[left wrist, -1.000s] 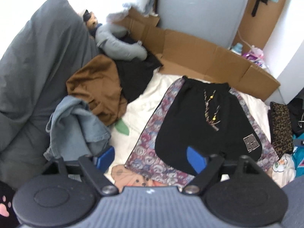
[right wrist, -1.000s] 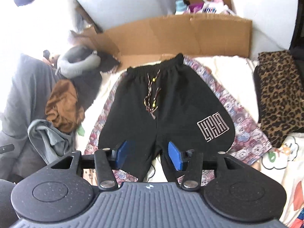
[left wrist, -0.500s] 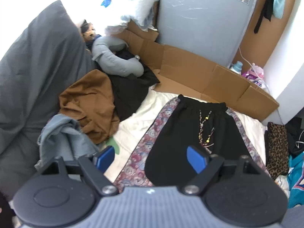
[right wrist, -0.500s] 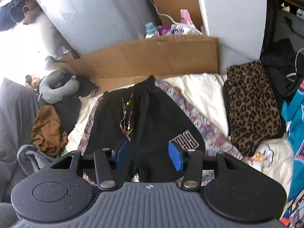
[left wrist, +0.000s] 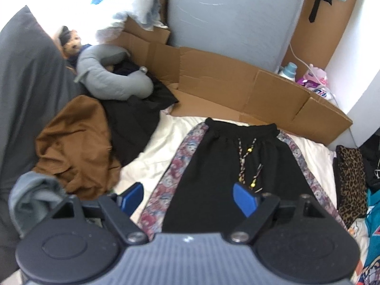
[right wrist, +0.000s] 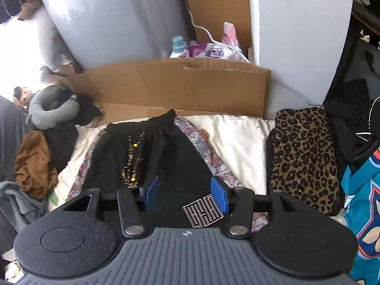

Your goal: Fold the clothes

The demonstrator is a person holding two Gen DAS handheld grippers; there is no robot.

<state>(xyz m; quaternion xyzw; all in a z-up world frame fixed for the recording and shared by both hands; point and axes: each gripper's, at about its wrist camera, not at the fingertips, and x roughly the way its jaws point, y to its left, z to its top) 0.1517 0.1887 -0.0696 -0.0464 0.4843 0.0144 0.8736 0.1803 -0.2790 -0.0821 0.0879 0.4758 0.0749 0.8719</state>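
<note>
Black shorts (left wrist: 228, 166) lay flat on bed (left wrist: 166, 137); left gripper (left wrist: 187, 197) and right gripper (right wrist: 184, 192) hovered above near hem, both open, empty.

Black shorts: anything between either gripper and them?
Nothing visible. The black shorts lie flat on the patterned cloth, with only their own beaded drawstring on top. Left gripper and right gripper are both open and empty above them.
</note>
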